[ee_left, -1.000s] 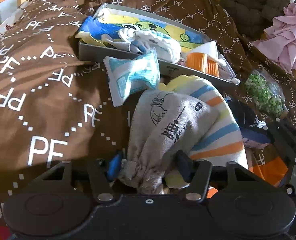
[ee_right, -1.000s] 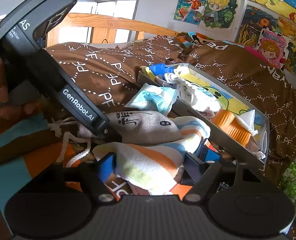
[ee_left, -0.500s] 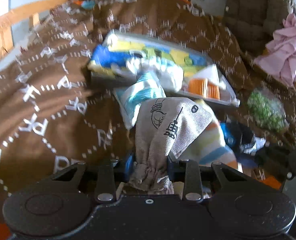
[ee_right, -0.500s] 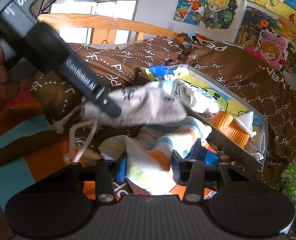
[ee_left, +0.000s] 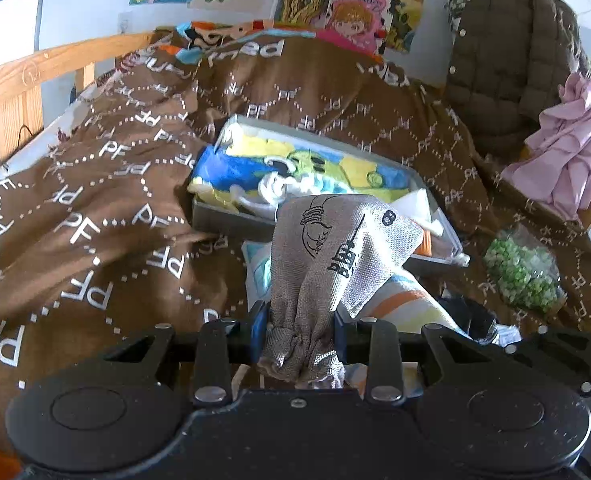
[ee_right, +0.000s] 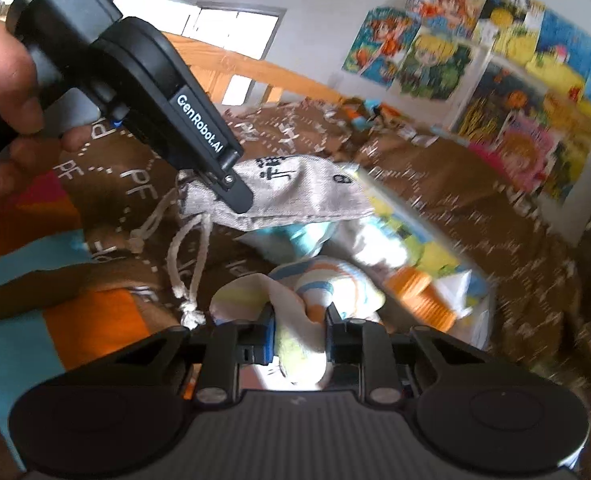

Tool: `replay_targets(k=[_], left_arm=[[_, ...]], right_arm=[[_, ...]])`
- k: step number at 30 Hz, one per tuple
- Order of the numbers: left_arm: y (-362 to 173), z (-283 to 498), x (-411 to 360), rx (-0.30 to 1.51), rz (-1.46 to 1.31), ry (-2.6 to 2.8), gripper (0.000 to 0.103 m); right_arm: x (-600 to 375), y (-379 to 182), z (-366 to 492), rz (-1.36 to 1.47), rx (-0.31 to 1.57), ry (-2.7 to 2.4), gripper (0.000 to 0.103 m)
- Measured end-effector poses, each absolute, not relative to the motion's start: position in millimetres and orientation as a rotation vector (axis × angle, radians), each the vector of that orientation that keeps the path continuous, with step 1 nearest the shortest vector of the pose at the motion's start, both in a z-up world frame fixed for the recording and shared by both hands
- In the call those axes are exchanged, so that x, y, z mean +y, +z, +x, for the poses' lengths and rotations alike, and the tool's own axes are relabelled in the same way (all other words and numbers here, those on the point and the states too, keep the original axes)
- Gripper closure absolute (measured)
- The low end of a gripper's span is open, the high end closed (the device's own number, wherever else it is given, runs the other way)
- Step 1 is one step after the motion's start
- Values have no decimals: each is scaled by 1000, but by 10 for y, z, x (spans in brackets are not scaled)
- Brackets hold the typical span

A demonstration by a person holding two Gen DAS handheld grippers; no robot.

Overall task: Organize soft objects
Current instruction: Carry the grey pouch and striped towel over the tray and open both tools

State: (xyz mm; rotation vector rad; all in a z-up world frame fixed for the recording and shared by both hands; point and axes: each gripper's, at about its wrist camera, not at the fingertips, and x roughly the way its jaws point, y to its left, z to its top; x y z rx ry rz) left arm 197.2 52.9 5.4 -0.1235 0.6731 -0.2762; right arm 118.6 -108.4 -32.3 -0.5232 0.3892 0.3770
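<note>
My left gripper point(ee_left: 298, 326) is shut on the neck of a grey drawstring pouch point(ee_left: 335, 248) and holds it lifted above the bed, in front of the grey tray point(ee_left: 231, 220). In the right wrist view the pouch point(ee_right: 295, 192) hangs from the left gripper point(ee_right: 231, 184), cords dangling. My right gripper point(ee_right: 299, 336) is shut on a striped cloth point(ee_right: 327, 288) with orange, blue and yellow bands, raised off the bed. The same cloth point(ee_left: 407, 304) shows below the pouch in the left wrist view. The tray holds a blue-yellow cartoon cloth point(ee_left: 295, 164) and white cloth.
A brown "PF" duvet point(ee_left: 95, 220) covers the bed. A light blue packet point(ee_left: 257, 272) lies in front of the tray. A bag of green bits point(ee_left: 523, 272) lies right. A pink cloth point(ee_left: 567, 148) and a brown jacket point(ee_left: 507, 60) sit at the back right. A wooden rail point(ee_left: 35, 72) runs left.
Both grippers closed on their items and lifted: the left raised the grey pouch off the striped cloth, the right raised the striped cloth. The right view now tilts and blurs.
</note>
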Motion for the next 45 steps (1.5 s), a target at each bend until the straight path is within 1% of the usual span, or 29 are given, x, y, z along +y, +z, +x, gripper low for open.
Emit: replay_targets(k=[4, 8, 17, 21, 26, 31, 33, 37, 45], left_arm=[[91, 1940, 530, 634, -130, -274, 68], [121, 1931, 561, 603, -152, -261, 68], [195, 2004, 567, 544, -200, -268, 68], [296, 2204, 463, 491, -197, -259, 68], [449, 2571, 344, 418, -227, -270, 68], [472, 3001, 326, 347, -343, -250, 68], [432, 3169, 308, 333, -354, -254, 68], [255, 3418, 367, 372, -418, -227, 68], [-100, 3660, 579, 394, -486, -185, 68]], right_arm=[[-1070, -290, 1127, -597, 300, 326, 78], [-1115, -193, 1110, -597, 232, 300, 78], [-1446, 286, 1307, -442, 120, 256, 78], [-1640, 447, 1629, -352, 93, 248, 78], [-1893, 558, 2144, -201, 100, 209, 78], [-2128, 532, 2524, -50, 146, 202, 78], [-2164, 484, 2640, -39, 157, 200, 78], [-2134, 368, 2856, -25, 192, 204, 78], [-1911, 145, 3062, -46, 241, 228, 78]])
